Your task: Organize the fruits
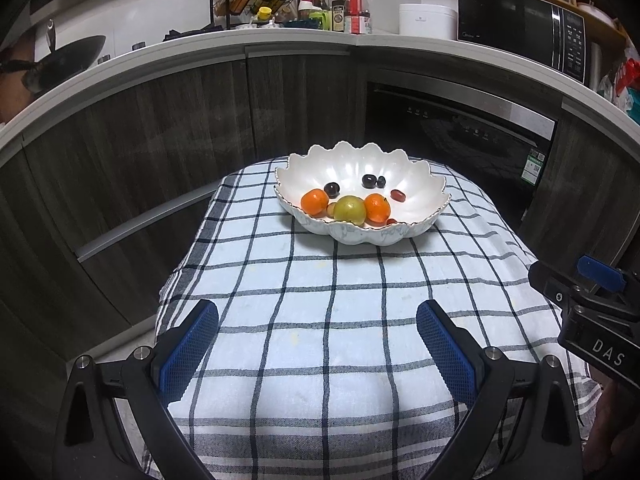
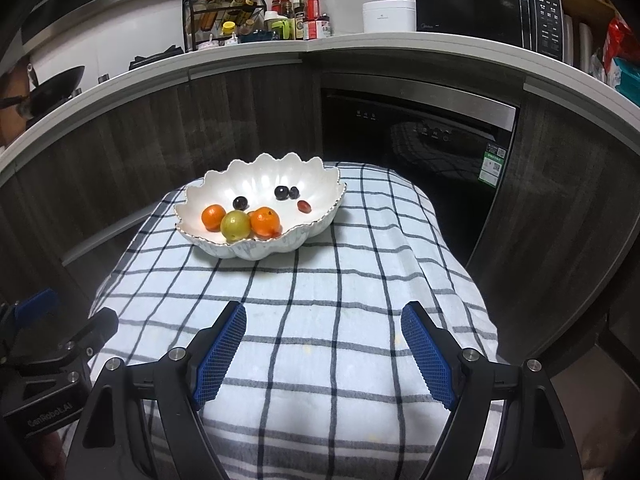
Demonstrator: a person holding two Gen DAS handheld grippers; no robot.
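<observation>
A white scalloped bowl [image 1: 416, 184] stands at the far end of a checked cloth [image 1: 320, 320]. It holds two oranges [image 1: 315, 201], a green fruit [image 1: 350, 209], dark grapes [image 1: 331, 189] and small red fruits [image 1: 398, 195]. My left gripper [image 1: 318, 320] is open and empty, over the cloth well short of the bowl. In the right wrist view the bowl [image 2: 320, 200] sits ahead and to the left with the same fruits [image 2: 234, 225]. My right gripper [image 2: 324, 320] is open and empty above the cloth [image 2: 320, 360].
Dark cabinets and a built-in oven [image 1: 460, 140] stand behind the small table. A counter above carries bottles [image 1: 344, 8], a spice rack, a microwave [image 1: 524, 28] and a wok [image 1: 68, 60]. The other gripper shows at each view's side edge [image 1: 592, 304] [image 2: 52, 360].
</observation>
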